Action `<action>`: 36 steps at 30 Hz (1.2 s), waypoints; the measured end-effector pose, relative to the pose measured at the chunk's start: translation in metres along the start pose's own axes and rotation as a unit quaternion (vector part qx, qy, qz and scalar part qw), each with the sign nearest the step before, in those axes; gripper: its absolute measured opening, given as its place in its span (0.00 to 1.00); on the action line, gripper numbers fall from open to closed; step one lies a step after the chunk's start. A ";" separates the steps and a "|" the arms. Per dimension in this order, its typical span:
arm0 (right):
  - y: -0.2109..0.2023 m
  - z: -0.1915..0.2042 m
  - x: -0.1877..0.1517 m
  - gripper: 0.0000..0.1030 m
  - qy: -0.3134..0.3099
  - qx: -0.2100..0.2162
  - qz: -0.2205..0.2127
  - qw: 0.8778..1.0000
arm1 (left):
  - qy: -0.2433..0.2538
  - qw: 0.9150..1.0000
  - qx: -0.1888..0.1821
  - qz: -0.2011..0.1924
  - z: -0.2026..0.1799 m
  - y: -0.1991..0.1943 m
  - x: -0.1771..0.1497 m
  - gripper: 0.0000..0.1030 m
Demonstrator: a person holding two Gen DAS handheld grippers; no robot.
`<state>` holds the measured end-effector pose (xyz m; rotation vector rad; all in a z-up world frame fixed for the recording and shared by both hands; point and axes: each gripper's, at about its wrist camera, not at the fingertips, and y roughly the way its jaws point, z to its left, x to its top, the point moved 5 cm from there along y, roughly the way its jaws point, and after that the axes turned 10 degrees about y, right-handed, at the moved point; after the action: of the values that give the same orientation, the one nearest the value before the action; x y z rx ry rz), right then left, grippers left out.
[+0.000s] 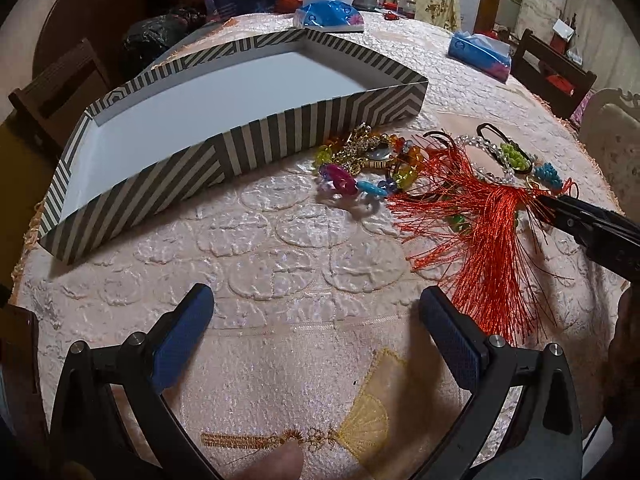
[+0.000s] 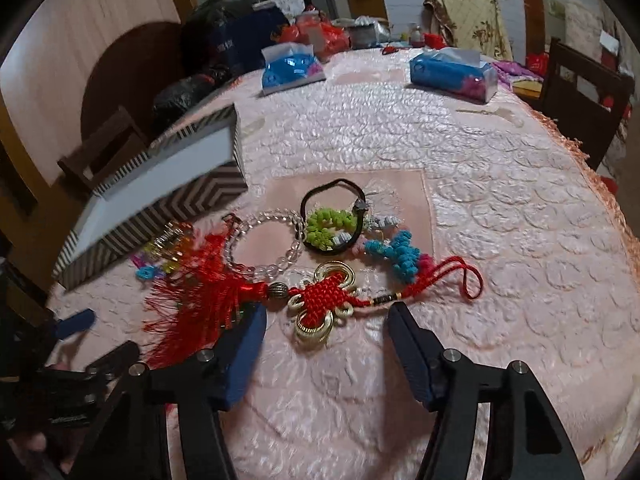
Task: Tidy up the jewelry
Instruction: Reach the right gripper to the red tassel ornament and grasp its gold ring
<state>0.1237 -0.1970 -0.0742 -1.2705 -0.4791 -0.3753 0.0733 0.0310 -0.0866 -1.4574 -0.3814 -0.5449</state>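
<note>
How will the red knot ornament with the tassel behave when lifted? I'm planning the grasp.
The red knot ornament is probably floppy: woven cord, loose tassel threads. The tassel would likely dangle and may snag the clear bead bracelet it overlaps. It looks light.

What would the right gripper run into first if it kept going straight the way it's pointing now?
Most likely the red Chinese knot ornament: it lies straight ahead of the open right gripper, its woven centre between the fingertips, on the pink tablecloth. Depth is hard to judge, so a finger could graze the tassel first.
</note>
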 end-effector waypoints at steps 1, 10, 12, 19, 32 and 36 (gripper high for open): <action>0.001 0.002 0.001 0.60 -0.006 -0.004 0.001 1.000 | 0.000 1.000 0.000 0.000 0.000 0.000 0.000 1.00; -0.009 0.046 0.004 0.59 -0.042 0.050 -0.003 0.998 | 0.000 1.000 -0.001 -0.003 -0.002 -0.001 -0.002 1.00; -0.005 0.048 0.004 0.59 -0.032 0.059 0.004 0.998 | 0.000 1.000 -0.001 -0.003 -0.002 -0.001 -0.002 1.00; 0.006 0.028 0.002 0.49 0.032 0.069 0.020 0.997 | 0.000 1.000 -0.001 -0.003 -0.002 -0.001 -0.002 1.00; -0.030 -0.052 -0.009 0.47 0.037 -0.012 0.001 0.999 | -0.001 1.000 0.000 -0.003 -0.002 -0.001 -0.002 1.00; -0.046 -0.078 -0.005 0.48 0.073 -0.030 -0.017 0.997 | 0.000 1.000 -0.001 -0.003 -0.002 -0.001 -0.002 1.00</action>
<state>0.1062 -0.2843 -0.0562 -1.2842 -0.3669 -0.5106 0.0710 0.0296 -0.0872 -1.4580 -0.3863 -0.5495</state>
